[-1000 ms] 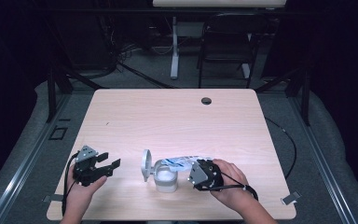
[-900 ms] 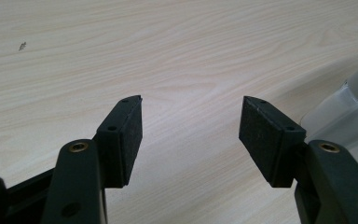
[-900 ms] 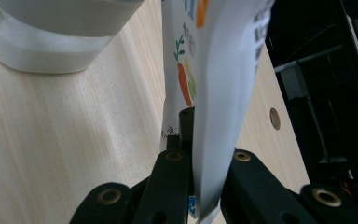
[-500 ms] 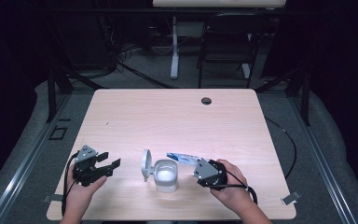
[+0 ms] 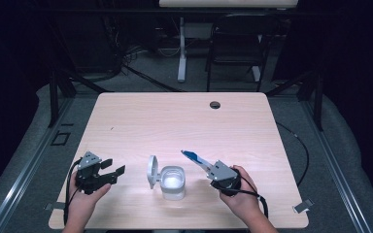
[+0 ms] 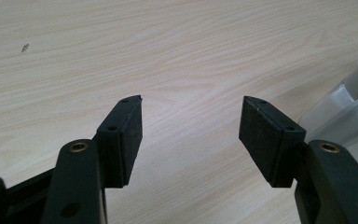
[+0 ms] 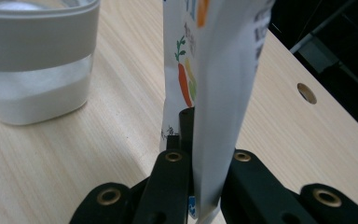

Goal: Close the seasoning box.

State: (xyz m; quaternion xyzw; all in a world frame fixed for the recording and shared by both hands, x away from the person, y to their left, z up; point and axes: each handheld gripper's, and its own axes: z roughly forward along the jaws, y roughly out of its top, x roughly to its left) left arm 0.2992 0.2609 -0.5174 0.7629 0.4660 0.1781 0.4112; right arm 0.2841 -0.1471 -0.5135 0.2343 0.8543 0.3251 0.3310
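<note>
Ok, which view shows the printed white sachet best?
The right gripper view: the printed white sachet stands close up, clamped in the right tool. The high view shows it small; the left gripper view faces bare table.

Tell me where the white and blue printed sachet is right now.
In the high view, the white and blue printed sachet is clamped in the right gripper, just right of the clear lidded container.

Both hand-held grippers were black plastic; the left hand-held gripper [image 5: 110, 172] wore a grey three-cornered plate on top. Brass-coloured screws dotted the jaw arms, flat black pads [image 6: 131, 135] lined the jaws, and black cables trailed off each.
</note>
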